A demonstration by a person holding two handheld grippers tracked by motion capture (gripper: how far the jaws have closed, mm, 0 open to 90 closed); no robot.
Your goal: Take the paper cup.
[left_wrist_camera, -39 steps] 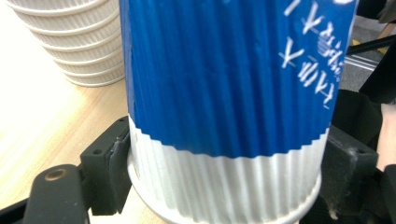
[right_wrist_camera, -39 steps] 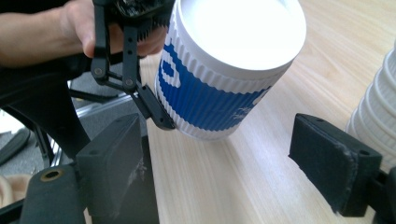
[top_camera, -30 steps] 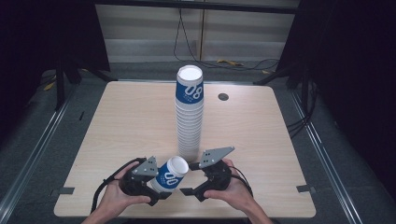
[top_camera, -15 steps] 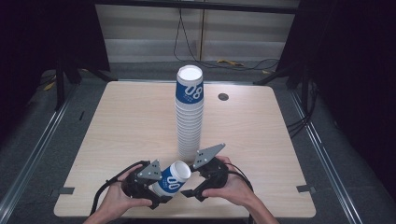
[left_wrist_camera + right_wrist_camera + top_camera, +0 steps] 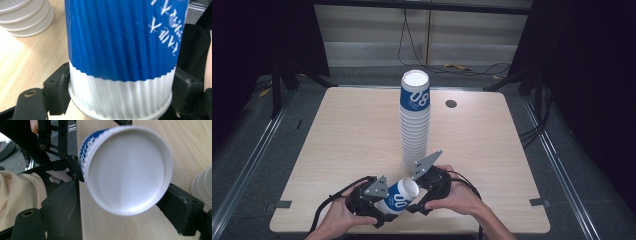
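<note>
Cup (image 5: 400,196), blue and white, lies tilted between both grippers near the table's (image 5: 337,135) front edge; left gripper (image 5: 374,202) clamps its base, right gripper (image 5: 424,192) stands wide around its rim. Stacked cups (image 5: 415,125) stand just behind.

Cup (image 5: 125,57) top is cropped in left gripper view; print is blurred. Stack (image 5: 203,188) is cut off at the right gripper view's edge.

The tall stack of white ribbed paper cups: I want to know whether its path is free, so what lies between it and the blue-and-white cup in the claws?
Only bare wooden tabletop separates the tall stack from the blue-and-white cup, as the high view shows.
</note>
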